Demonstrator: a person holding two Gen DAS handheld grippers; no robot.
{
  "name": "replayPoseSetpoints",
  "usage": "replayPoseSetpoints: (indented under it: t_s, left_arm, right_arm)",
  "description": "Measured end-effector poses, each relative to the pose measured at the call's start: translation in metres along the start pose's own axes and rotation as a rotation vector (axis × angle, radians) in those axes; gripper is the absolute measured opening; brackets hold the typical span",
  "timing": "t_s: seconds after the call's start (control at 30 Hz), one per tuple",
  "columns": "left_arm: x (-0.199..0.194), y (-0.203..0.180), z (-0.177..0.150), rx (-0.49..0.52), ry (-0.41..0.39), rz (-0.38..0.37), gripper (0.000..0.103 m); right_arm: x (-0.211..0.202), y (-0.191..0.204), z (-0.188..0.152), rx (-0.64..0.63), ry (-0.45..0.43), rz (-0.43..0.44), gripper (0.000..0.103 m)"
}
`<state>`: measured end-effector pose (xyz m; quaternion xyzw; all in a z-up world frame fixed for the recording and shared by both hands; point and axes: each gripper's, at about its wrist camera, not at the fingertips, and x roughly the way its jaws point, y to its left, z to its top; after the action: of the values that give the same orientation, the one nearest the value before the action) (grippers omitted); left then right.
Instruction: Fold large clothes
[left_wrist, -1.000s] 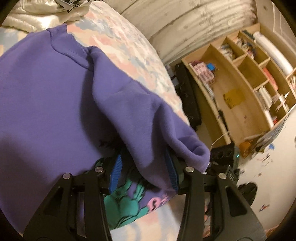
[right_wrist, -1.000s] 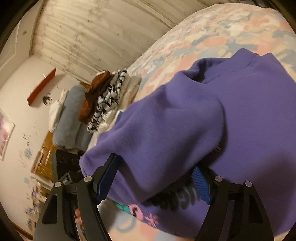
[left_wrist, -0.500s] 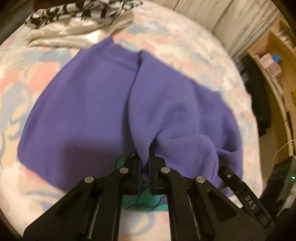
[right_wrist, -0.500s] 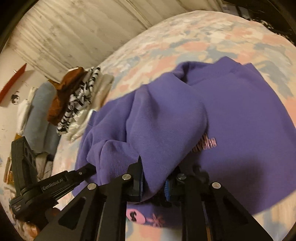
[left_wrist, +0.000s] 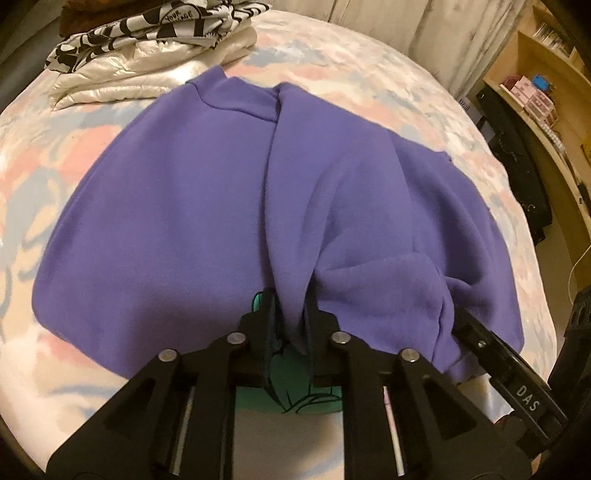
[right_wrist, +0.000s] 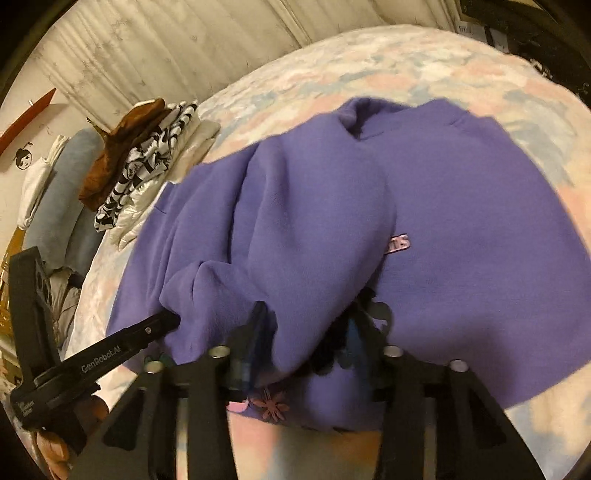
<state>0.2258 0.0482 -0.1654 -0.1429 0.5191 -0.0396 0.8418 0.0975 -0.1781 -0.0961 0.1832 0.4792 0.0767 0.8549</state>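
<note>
A purple sweatshirt (left_wrist: 177, 206) lies on the pastel bedspread (left_wrist: 55, 147), its sleeve folded over the body. My left gripper (left_wrist: 293, 325) is shut on a fold of the sleeve near the hem, above a teal print. My right gripper (right_wrist: 306, 332) is open, its fingers spread on either side of bunched sleeve cloth of the sweatshirt (right_wrist: 461, 221). The right gripper's finger shows in the left wrist view (left_wrist: 491, 347) under the cuff. The left gripper also shows in the right wrist view (right_wrist: 162, 321).
A pile of folded clothes (left_wrist: 147, 48), white, zebra-striped and brown, sits at the far left of the bed, also in the right wrist view (right_wrist: 144, 162). Wooden shelves (left_wrist: 546, 96) and dark equipment stand to the right of the bed. A curtain (right_wrist: 166, 48) hangs behind.
Both grippers closed on the sleeve half a second ago. Now the right gripper has opened again, while the left stays shut on the fold. Both views have pulled back slightly.
</note>
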Motion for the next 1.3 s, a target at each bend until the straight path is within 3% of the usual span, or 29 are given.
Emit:
replayPoseSetpoints:
  t_s: [0.07,0.2,0.3,0.4,0.47,0.67,0.77,0.87,0.9,1.0,1.3]
  left_arm:
    - [-0.011,0.006,-0.003,0.006,-0.015,0.01,0.023]
    - [-0.045,0.018,-0.012,0.017,-0.083,0.018,0.023]
    - [-0.07,0.015,-0.016,0.066,-0.173,0.054,0.023]
    - [-0.076,0.004,-0.008,0.113,-0.207,0.012,0.019]
    - [-0.069,-0.004,0.001,0.131,-0.202,-0.004,0.013]
    - [-0.032,-0.024,0.024,0.153,-0.164,-0.007,0.007]
    - [-0.01,-0.031,0.033,0.16,-0.16,0.014,0.006]
    - [0.011,-0.026,0.038,0.158,-0.141,0.071,0.001]
    - [0.018,-0.021,0.038,0.149,-0.128,0.074,0.001]
    - [0.023,-0.011,0.036,0.139,-0.132,0.037,0.001]
    - [0.024,-0.007,0.035,0.126,-0.134,0.027,0.001]
  right_arm:
    - [-0.014,-0.003,-0.002,-0.024,-0.021,-0.02,0.054]
    - [-0.048,-0.009,-0.006,-0.078,-0.085,-0.051,0.053]
    - [-0.073,-0.004,-0.005,-0.128,-0.169,-0.089,0.038]
    - [-0.079,0.011,0.005,-0.187,-0.192,-0.046,0.029]
    - [-0.075,0.023,0.013,-0.226,-0.19,-0.031,0.026]
    - [-0.028,0.051,0.043,-0.266,-0.14,-0.003,0.026]
    - [-0.005,0.051,0.055,-0.253,-0.131,-0.039,0.025]
    - [0.014,0.029,0.06,-0.223,-0.129,-0.137,0.024]
    - [0.019,0.019,0.061,-0.204,-0.124,-0.161,0.018]
    - [0.026,-0.004,0.061,-0.171,-0.117,-0.112,0.016]
    - [0.02,-0.015,0.058,-0.153,-0.117,-0.103,0.016]
